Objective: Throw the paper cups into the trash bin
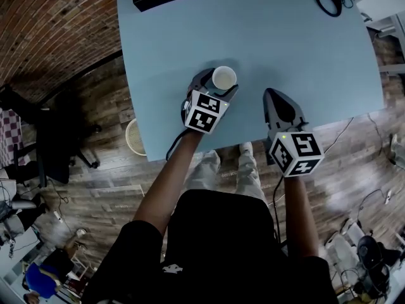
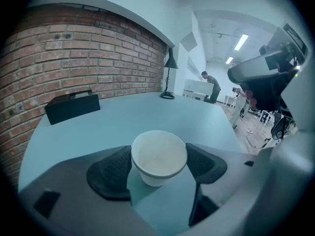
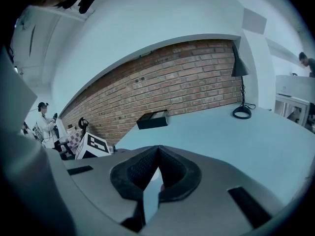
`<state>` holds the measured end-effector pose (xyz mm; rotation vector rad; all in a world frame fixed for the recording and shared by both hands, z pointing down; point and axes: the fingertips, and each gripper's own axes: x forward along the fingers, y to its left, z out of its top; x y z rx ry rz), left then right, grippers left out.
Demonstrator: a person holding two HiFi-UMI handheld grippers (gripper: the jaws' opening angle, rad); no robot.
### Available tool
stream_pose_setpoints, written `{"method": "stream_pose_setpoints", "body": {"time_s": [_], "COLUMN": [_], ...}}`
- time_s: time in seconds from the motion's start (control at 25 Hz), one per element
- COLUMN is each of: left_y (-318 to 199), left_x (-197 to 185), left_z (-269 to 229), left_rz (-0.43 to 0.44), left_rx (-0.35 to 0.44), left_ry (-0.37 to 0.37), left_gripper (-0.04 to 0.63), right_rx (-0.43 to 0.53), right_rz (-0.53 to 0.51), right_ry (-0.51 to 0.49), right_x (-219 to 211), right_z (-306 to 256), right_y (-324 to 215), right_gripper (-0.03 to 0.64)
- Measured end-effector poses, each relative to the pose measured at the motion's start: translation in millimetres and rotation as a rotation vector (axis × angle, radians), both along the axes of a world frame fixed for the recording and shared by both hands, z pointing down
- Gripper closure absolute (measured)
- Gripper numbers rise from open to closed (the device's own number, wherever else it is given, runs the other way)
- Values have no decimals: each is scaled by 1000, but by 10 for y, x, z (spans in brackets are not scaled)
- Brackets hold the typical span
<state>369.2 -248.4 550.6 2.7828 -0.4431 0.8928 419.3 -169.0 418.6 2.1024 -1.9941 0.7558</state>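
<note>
- My left gripper (image 2: 159, 154) was spread wide around the paper cup (image 1: 224, 78). A pad stood just beside the rim on each side, and nothing looked squeezed yet.
- The cup stood upright and empty on the blue table (image 1: 285, 30), near the edge closest to me.
- My right gripper (image 3: 157, 150) was clenched on nothing and hung over the table's near edge, apart from the cup.
- The cup sat out at the pad tips. If I closed there, I judged it could squirt forward and tip over.
- Thin paper would dent easily, so too hard a squeeze might have crushed the rim, and too light a one might have dropped the cup on the way.
- What I took for the bin (image 1: 129, 138) stood on the floor by the table's left edge. It was half hidden under it, so a loose toss could have hit the tabletop or the floor.
</note>
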Motion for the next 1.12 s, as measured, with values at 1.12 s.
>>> {"method": "stream_pose_setpoints", "body": {"time_s": [1.12], "left_y": [182], "left_x": [-1], "left_z": [-507], "left_rz": [-87], "left_rx": [55], "left_ry": [38], "left_gripper": [244], "right_rx": [36], "right_rz": [-47], "right_ry": [6], "right_x": [144], "right_z": [-218], "right_y": [181], "right_gripper": [617]}}
